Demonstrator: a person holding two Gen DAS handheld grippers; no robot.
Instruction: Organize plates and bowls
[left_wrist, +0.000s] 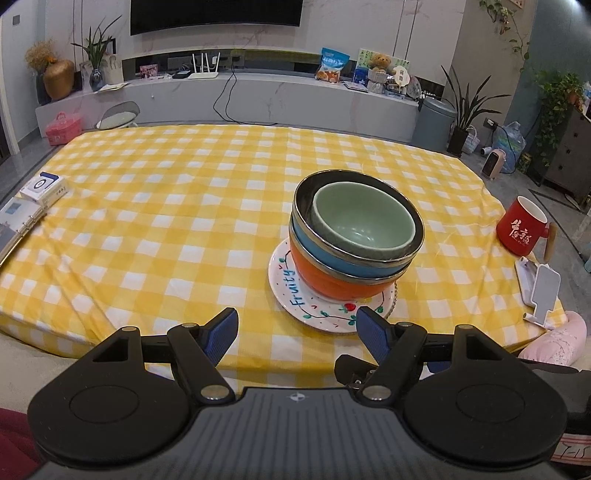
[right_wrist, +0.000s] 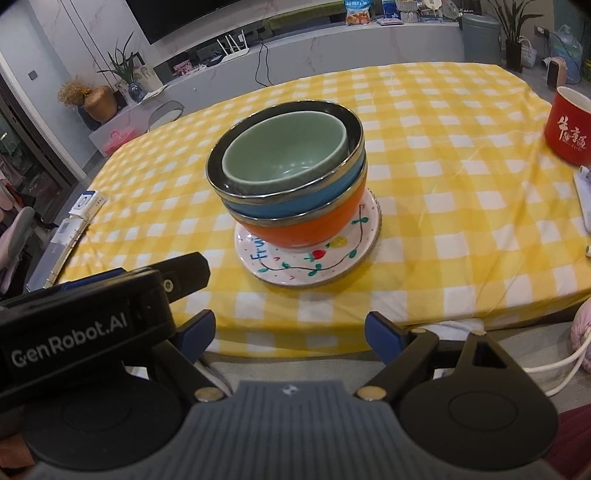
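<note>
where "fruity" marks the plate (left_wrist: 295, 295), both grippers' fingers (left_wrist: 225, 332) (right_wrist: 380, 332) stand spread, pinching nothing.

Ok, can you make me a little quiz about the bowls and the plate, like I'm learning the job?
1. Which bowl sits at the bottom of the stack: green, blue or orange?
2. True or false: the stack stands on the white plate.
3. Fill in: the red mug stands apart, to the ___ of the stack in both views.

Key:
1. The orange bowl, under the blue bowl and green bowl.
2. True.
3. Right.
</note>
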